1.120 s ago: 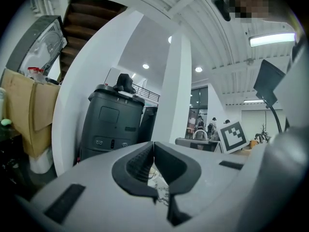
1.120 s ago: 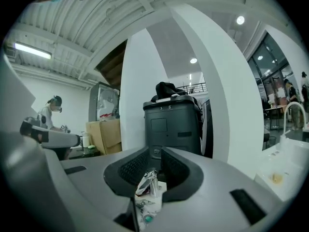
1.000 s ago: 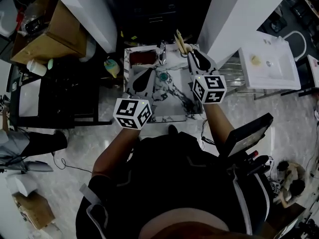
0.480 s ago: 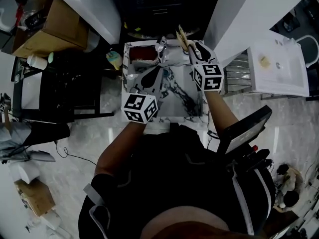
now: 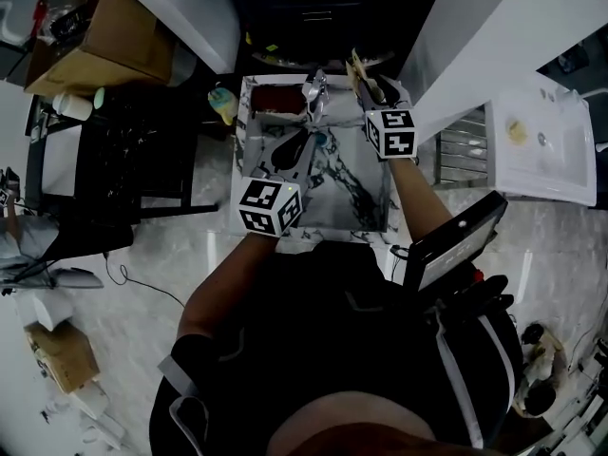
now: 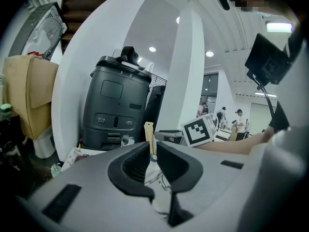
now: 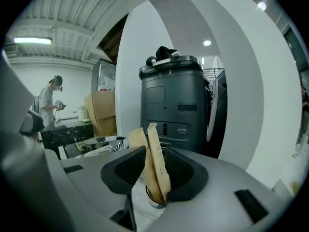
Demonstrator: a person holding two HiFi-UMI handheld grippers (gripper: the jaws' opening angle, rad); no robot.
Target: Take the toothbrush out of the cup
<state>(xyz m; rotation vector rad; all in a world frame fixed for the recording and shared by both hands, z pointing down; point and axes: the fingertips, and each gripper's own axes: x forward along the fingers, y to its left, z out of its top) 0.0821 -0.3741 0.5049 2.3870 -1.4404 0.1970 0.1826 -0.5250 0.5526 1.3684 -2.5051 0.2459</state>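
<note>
A small cup [image 7: 153,196] holding two brown paper-wrapped toothbrushes [image 7: 152,161] stands at the back right of the marble counter [image 5: 328,198]. In the head view the wrapped toothbrushes [image 5: 359,67] stick up just beyond my right gripper [image 5: 372,91]. In the right gripper view my right gripper [image 7: 155,174] is open, with the cup and wrappers between its jaws; no pad visibly presses on them. My left gripper [image 5: 293,146] hovers over the counter's middle. Its jaws [image 6: 153,159] have just been opening to a narrow gap, with nothing between them.
A faucet [image 5: 313,91] and a reddish basin [image 5: 273,110] sit at the counter's back, a teal item [image 5: 312,143] beside the left jaws. A dark machine [image 7: 173,105] stands behind the cup. Cardboard box [image 5: 95,46] and black table [image 5: 114,160] at left; white sink unit [image 5: 541,145] at right.
Both grippers have moved away from me toward the back of the counter. The right gripper has come up around the cup. The left jaws have parted a little.
</note>
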